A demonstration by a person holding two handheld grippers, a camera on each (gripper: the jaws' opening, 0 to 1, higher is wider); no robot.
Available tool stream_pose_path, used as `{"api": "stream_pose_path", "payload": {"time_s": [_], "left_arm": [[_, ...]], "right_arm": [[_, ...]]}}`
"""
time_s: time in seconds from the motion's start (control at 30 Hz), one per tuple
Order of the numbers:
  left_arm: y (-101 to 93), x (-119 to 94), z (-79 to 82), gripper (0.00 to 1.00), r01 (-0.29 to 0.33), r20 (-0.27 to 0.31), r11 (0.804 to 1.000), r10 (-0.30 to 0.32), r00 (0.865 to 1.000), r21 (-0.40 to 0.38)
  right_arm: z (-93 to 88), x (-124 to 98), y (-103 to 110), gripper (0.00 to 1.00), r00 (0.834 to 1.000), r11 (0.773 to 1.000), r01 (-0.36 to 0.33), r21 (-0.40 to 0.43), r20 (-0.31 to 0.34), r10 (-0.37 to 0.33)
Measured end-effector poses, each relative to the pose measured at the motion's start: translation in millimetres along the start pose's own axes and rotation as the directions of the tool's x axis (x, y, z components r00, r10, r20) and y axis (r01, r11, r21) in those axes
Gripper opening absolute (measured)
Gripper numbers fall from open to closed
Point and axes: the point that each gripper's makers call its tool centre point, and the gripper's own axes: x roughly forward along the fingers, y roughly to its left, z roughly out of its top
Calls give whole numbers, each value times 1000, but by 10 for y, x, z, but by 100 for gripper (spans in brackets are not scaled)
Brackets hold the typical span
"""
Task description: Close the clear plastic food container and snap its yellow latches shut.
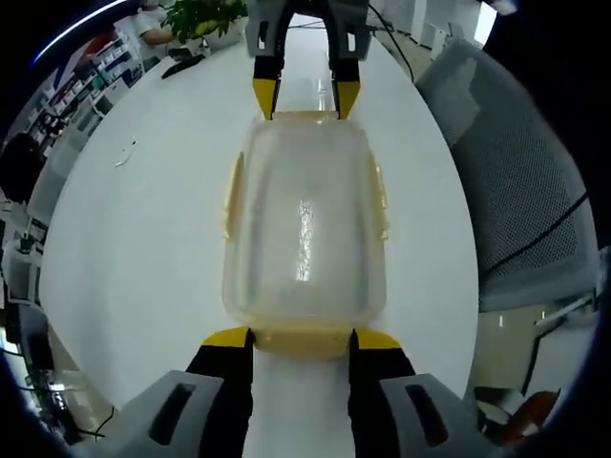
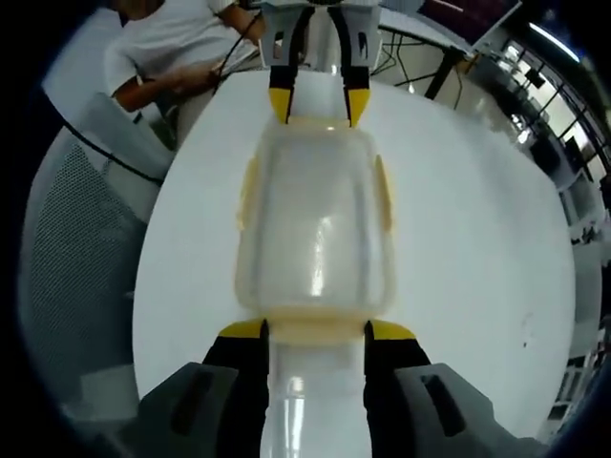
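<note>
Between the jaws of our left gripper [image 1: 302, 336] we see the near end of the clear plastic container [image 1: 304, 234], which rests on the white table [image 1: 143, 219] with its lid already seated on top. Our jaws stand apart, one yellow tip at each side of the pale yellow end latch [image 1: 304, 338], touching or nearly touching its edge; they are spread, not clamped on anything. Along the container's long sides run two more yellow latches, and whether they are snapped down or only hanging loose we cannot tell. At the far end, our right gripper [image 1: 306, 95] reaches in from the opposite side, its jaws likewise spread at the other end latch. Beyond it sit a potted plant [image 1: 202, 17] and a grey mesh chair [image 1: 520, 191] beside the table.

From the right gripper view the picture mirrors itself: our right gripper [image 2: 313, 334] has its spread jaws at the near end latch [image 2: 313, 329], the container [image 2: 313, 229] stretches away, and the left gripper [image 2: 320, 100] meets it at the far end. A person in a white shirt [image 2: 181, 43] stands past the table.

We judge the lid is on and the latching is what remains, starting with both ends.
</note>
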Motion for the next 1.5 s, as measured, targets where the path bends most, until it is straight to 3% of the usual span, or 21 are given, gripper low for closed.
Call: {"api": "stream_pose_path", "payload": {"time_s": [0.37,0.7,1.03,1.5], "left_arm": [[-25,-96,229,33,-2,7,1000,1,1000,9],[-19,-130,518,33,-14,23,1000,14,1000,19],[7,-84,722,33,-22,21,1000,22,1000,16],[11,17,1098,33,-1,57,1000,1,998,5]], "right_arm": [[-90,-252,48,35,1000,1000,4,9,24,-5],[-278,-484,50,35,999,1000,15,10,33,-15],[-430,-642,22,35,999,999,34,2,41,-34],[-791,-806,0,35,999,1000,31,-1,35,-31]]}}
